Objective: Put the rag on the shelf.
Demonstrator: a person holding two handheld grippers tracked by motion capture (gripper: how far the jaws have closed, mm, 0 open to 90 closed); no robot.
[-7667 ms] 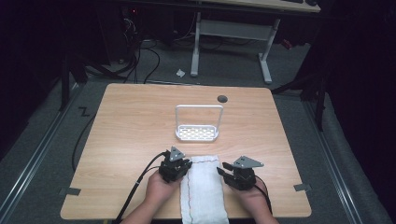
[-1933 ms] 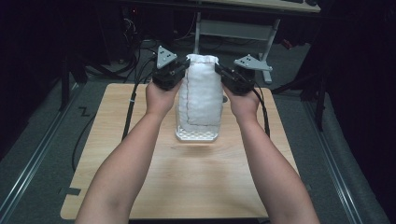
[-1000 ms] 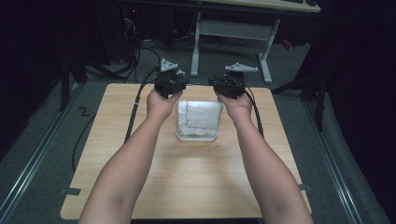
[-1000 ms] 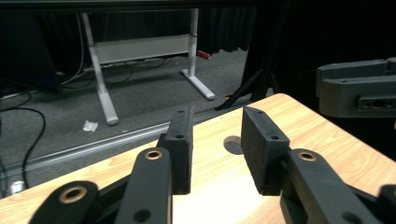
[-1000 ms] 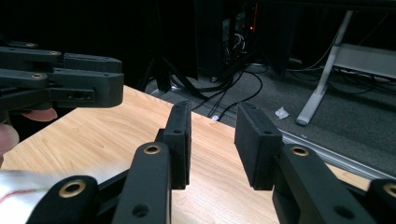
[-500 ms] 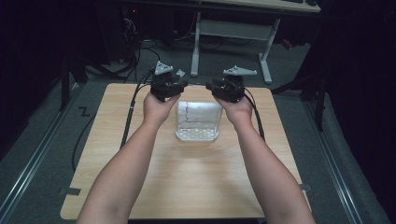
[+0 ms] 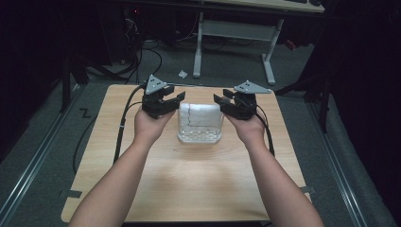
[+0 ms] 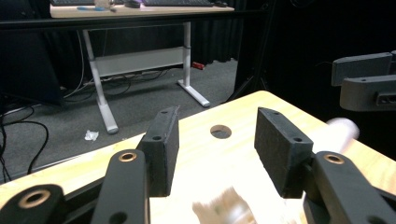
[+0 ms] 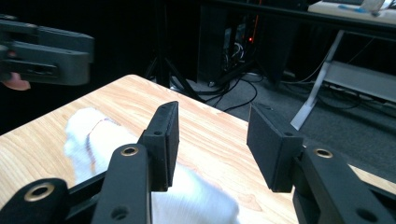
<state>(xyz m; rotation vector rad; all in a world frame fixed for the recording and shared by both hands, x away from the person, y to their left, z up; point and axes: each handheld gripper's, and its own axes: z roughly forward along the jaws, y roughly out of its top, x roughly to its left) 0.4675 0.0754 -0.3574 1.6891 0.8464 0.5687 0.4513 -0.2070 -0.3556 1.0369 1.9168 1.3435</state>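
Note:
A white cloth with a thin red line (image 7: 201, 115) lies bunched inside a small clear basket (image 7: 200, 139) on the far middle of the wooden table (image 7: 189, 179). My left gripper (image 7: 179, 98) hovers at the basket's left far corner, open and holding nothing. My right gripper (image 7: 218, 100) mirrors it at the right far corner, also open. In the left gripper view my left gripper (image 8: 215, 149) has a wide gap with bare table behind it. In the right gripper view my right gripper (image 9: 212, 135) stands over the cloth (image 9: 102, 135) without touching it.
A round hole (image 8: 220, 132) sits near the table's far edge. Beyond the table are a white-legged desk (image 7: 234, 33), cables (image 7: 137, 61) on the grey floor and a scrap of paper (image 7: 182, 74). Forearms reach in from the near edge.
The cloth, held up by both grippers over the basket, has come down into it. Both grippers have let go, opened and drawn apart to the basket's sides.

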